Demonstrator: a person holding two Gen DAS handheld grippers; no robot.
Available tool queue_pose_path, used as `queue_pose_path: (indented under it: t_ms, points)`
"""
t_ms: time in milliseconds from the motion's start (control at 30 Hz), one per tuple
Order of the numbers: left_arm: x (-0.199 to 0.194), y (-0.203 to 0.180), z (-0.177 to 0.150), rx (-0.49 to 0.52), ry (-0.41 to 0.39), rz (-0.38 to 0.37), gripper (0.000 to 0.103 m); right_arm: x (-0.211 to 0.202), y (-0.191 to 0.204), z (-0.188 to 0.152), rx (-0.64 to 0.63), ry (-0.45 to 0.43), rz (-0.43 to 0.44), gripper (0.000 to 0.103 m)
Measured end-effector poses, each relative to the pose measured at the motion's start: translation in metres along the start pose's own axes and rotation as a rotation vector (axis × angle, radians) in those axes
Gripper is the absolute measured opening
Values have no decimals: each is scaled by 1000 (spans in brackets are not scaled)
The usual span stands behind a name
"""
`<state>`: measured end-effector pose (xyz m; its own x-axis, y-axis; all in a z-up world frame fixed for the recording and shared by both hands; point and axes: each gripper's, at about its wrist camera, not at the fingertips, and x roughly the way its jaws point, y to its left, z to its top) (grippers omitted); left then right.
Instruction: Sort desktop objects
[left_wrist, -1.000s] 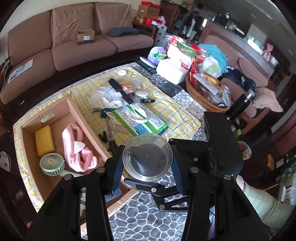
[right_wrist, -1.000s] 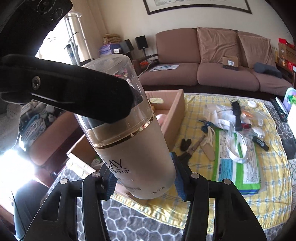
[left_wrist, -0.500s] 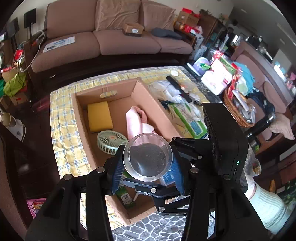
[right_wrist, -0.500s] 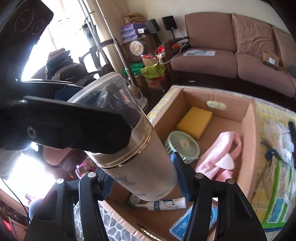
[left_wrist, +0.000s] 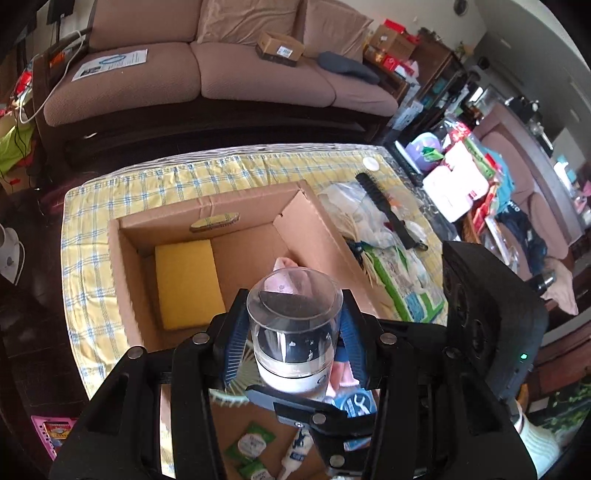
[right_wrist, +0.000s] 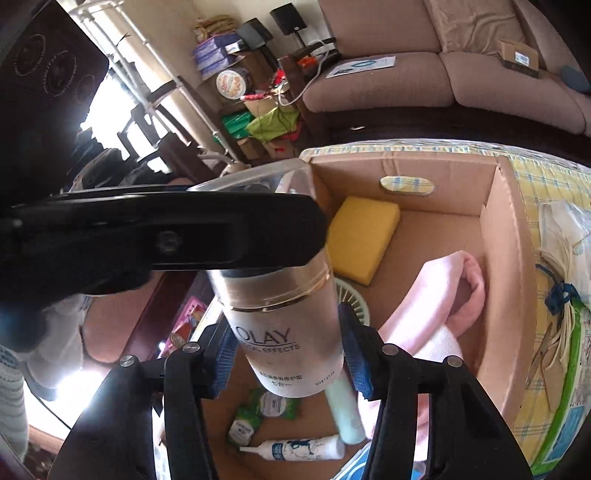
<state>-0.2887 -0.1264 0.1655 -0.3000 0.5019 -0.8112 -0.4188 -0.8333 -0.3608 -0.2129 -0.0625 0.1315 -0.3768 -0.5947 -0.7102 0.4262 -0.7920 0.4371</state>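
Note:
A frosted Olay bottle (right_wrist: 288, 343) with a clear cap (left_wrist: 293, 306) is held by both grippers above an open cardboard box (left_wrist: 207, 210). My left gripper (left_wrist: 291, 343) is shut on the cap end. My right gripper (right_wrist: 286, 356) is shut on the frosted body. In the box lie a yellow sponge (left_wrist: 186, 284), a pink cloth (right_wrist: 436, 314), a small green fan (right_wrist: 349, 299), a white tube (right_wrist: 295, 450) and green sachets (left_wrist: 251, 443). The box also shows in the right wrist view (right_wrist: 506, 236).
The box stands on a yellow checked cloth (left_wrist: 88, 236). To its right lie a black comb (left_wrist: 388, 210), a green pack (left_wrist: 410, 288), white bags and cords. A brown sofa (left_wrist: 207, 77) is behind. Cluttered goods and a basket stand at the far right.
Both grippers have carried the bottle from over the table's loose items leftward to above the box, and it now hangs lower, over the box's contents.

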Motion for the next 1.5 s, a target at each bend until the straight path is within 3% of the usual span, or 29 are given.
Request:
queue_pose_path:
  t_ms: [200, 300, 400, 433, 500, 600, 667, 767, 900, 1000, 1033, 1067, 1233, 1367, 1500]
  points:
    - [72, 32, 27, -53, 50, 9, 44, 34, -38, 31, 131, 66, -87, 49]
    - [99, 45, 34, -50, 68, 64, 47, 53, -57, 41, 164, 100, -119, 49]
    - [113, 55, 37, -63, 74, 110, 62, 71, -67, 46, 183, 141, -161, 49]
    - [112, 61, 38, -71, 72, 122, 67, 75, -70, 48, 192, 145, -169, 49]
    - [103, 67, 38, -75, 58, 125, 64, 81, -75, 53, 200, 149, -186, 49]
    - [76, 81, 36, -129, -4, 126, 74, 87, -76, 56, 195, 133, -182, 50]
    - [53, 90, 33, -163, -48, 74, 79, 92, -78, 57, 212, 128, -182, 50]
    - [27, 97, 25, -185, -87, 54, 80, 97, -80, 56, 231, 122, -185, 50]
    - [9, 95, 8, -172, -83, 44, 82, 98, -88, 52, 321, 102, -143, 50]
    - [2, 91, -7, -183, -77, 16, 91, 80, -74, 56, 259, 84, -216, 56]
    - [-1, 90, -13, -189, -76, 8, 92, 71, -68, 58, 233, 67, -238, 68]
    - [-4, 88, -18, -191, -72, 7, 92, 59, -61, 60, 208, 53, -259, 72]
    - [-24, 61, -45, -196, -99, -23, 102, 1, -39, 54, 103, 33, -299, 73]
    - [-42, 23, -73, -143, -101, -29, 103, -50, -32, 22, 51, 20, -327, 79]
    - [-56, -14, -102, -85, -106, 12, 103, -81, -27, -7, 29, 5, -330, 81]
